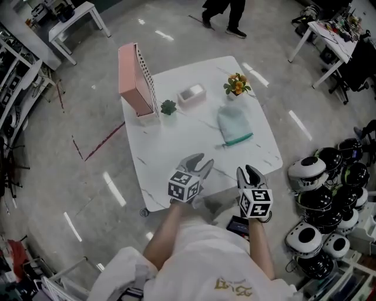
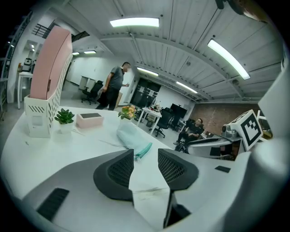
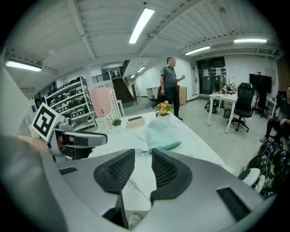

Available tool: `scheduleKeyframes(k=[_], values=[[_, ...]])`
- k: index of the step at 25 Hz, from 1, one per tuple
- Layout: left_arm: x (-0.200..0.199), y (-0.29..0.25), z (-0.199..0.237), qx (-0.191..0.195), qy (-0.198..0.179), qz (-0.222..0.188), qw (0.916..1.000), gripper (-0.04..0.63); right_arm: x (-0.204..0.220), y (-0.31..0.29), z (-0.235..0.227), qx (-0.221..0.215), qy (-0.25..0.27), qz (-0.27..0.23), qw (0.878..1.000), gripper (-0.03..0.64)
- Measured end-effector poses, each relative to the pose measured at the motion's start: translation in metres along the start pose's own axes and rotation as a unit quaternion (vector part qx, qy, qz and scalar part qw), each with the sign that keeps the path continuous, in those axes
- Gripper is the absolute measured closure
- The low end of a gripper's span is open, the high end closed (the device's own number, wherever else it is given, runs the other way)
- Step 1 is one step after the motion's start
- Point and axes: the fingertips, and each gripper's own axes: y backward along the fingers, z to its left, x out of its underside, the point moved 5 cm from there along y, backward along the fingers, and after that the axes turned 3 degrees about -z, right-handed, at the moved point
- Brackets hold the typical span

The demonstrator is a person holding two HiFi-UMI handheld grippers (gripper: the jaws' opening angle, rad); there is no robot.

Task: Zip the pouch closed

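Note:
A pale green pouch (image 1: 234, 124) lies flat on the white table (image 1: 176, 147), right of its middle, with its teal zipper edge (image 1: 239, 140) facing me. Both gripper views show the pouch (image 2: 131, 136) (image 3: 161, 135) ahead of the jaws, well apart from them. My left gripper (image 1: 204, 164) (image 2: 146, 156) hovers over the table's near edge, jaws a little apart and empty. The right gripper (image 1: 251, 172) (image 3: 143, 156) is beside it, at the near right edge, also with a narrow empty gap. Whether the zipper is fully shut I cannot tell.
A pink file holder (image 1: 134, 79) stands at the back left, with a small potted plant (image 1: 168, 107), a pink box (image 1: 192, 94) and a flower pot (image 1: 237, 84) along the back. White helmets (image 1: 320, 206) are piled on the floor at the right. A person (image 1: 226, 14) walks beyond the table.

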Motion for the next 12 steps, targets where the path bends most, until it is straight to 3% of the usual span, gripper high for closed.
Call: scheduleKeyframes(k=[12], values=[[0.006, -0.044, 0.022, 0.005, -0.05, 0.07, 0.9963, 0.413, 0.004, -0.062, -0.007, -0.044, -0.008, 0.044, 0.998, 0.497]])
